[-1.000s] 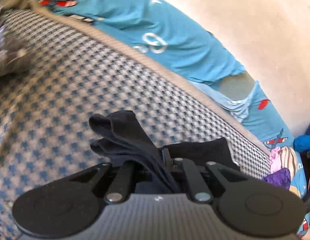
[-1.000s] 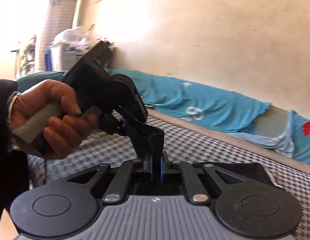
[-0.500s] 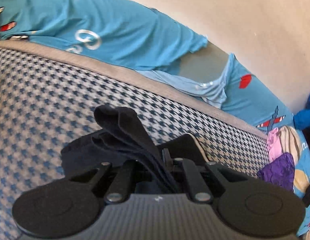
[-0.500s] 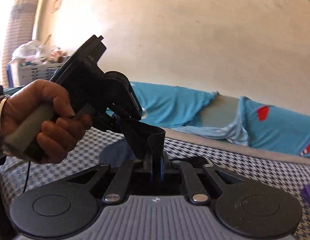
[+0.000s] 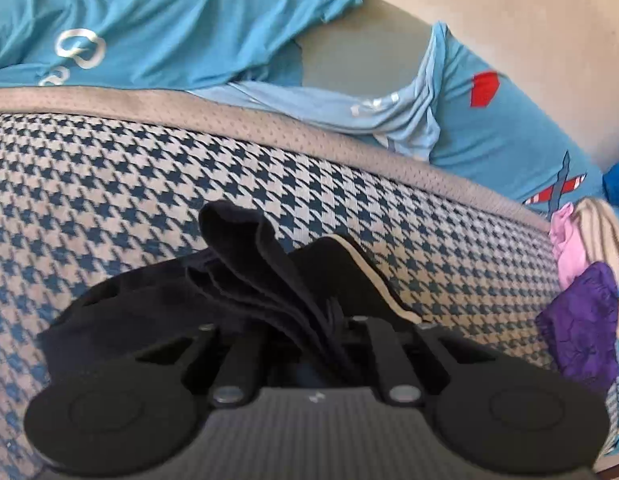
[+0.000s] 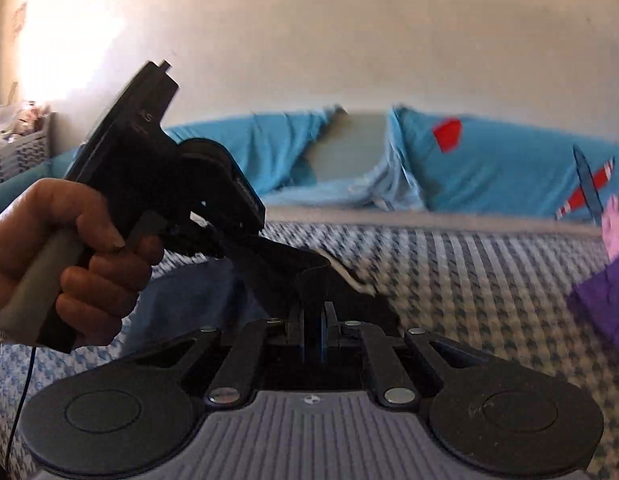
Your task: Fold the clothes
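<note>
I have the dark garment (image 5: 265,280) pinched in both tools at once. My left gripper (image 5: 333,320) is clamped tight on a bunch of folded layers, which fan up and to the left out of the closed jaws, and the rest of the cloth spreads out low over the checked mattress (image 5: 109,184) in front of me, with a pale edge strip (image 5: 373,276) showing along its right border. My right gripper (image 6: 313,312) is likewise closed, with a strip of the same dark cloth standing between its blue-lined fingers (image 6: 323,324). From the right camera I see my left hand (image 6: 69,256) wrapped around the grey handle of the other tool, up and to the left, and the cloth runs as a short band from that tool across to mine; the two grip points sit close together. The garment lies toward the middle of the checked surface, near the grey mesh border (image 5: 269,116) that edges the mattress but apart from it. Beyond that border a blue sheet (image 5: 169,24) with white and red prints is draped against the cream wall (image 6: 349,40). At the far right edge of the mattress sits a heap of other clothes, a purple piece (image 5: 577,320) below a pink one (image 5: 565,240). The right camera's picture is smeared over the checked pattern, so fine detail there is lost.
</note>
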{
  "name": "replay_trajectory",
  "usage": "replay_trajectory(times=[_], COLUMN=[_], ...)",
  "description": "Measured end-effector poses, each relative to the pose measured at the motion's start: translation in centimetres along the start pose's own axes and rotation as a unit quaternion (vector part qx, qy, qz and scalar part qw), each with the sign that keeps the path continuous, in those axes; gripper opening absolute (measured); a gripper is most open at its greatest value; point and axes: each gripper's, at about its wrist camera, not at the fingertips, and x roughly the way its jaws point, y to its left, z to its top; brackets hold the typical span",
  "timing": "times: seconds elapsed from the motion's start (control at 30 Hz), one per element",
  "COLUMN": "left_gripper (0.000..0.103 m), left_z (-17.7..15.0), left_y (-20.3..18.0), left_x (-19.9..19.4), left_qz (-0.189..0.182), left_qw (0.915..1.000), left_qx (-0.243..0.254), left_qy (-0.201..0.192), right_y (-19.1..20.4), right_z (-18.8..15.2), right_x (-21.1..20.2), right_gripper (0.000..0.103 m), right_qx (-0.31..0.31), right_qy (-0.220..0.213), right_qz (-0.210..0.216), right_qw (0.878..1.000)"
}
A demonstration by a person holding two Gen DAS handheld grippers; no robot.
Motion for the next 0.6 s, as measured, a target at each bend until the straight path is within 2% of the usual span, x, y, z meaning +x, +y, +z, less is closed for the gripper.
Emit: replay_trajectory(times=[0.03,0.1,0.13,0.2,0.3,0.37,0.43,0.5,0.6], left_gripper=[0.013,0.032,0.037,0.056,0.071,0.075,0.077,0.077,0.077], left_z=[0.0,0.0,0.1,0.5,1.3,1.6,1.8,1.6,0.5], left_y=[-0.1,0.0,0.0,-0.2,-0.9,-1.0,-0.9,-0.4,0.7], left_x=[0.6,1.2,1.2,0.6,-1.2,-2.6,-3.7,-4.6,-5.7], left_qz=[0.001,-0.004,-0.011,-0.023,-0.032,-0.04,-0.037,-0.034,-0.018], left_qw=[1.0,0.9999,0.9998,0.9997,0.9993,0.9986,0.9985,0.9984,0.999], left_qx=[0.004,0.0,-0.005,-0.006,0.012,0.019,0.02,0.022,0.027], left_qy=[0.004,0.014,0.014,0.004,-0.016,-0.03,-0.036,-0.039,-0.031], right_y=[-0.2,-0.7,-1.0,-2.0,-3.6,-4.2,-4.8,-5.9,-6.9], right_z=[-0.2,-0.6,-0.7,-0.8,-0.7,-0.4,-0.1,0.3,0.4], right_x=[0.4,1.2,1.7,2.9,3.4,3.2,2.8,2.6,2.0], right_gripper=[0.006,0.006,0.006,0.007,0.011,0.014,0.018,0.018,0.018], right_qx=[0.002,0.005,0.009,0.035,0.088,0.085,0.078,0.094,0.114], right_qy=[0.008,0.026,0.038,0.071,0.088,0.071,0.052,0.04,0.022], right_qz=[-0.003,-0.012,-0.017,-0.039,-0.057,-0.086,-0.133,-0.143,-0.133], right_qw=[1.0,1.0,0.999,0.996,0.991,0.99,0.987,0.984,0.984])
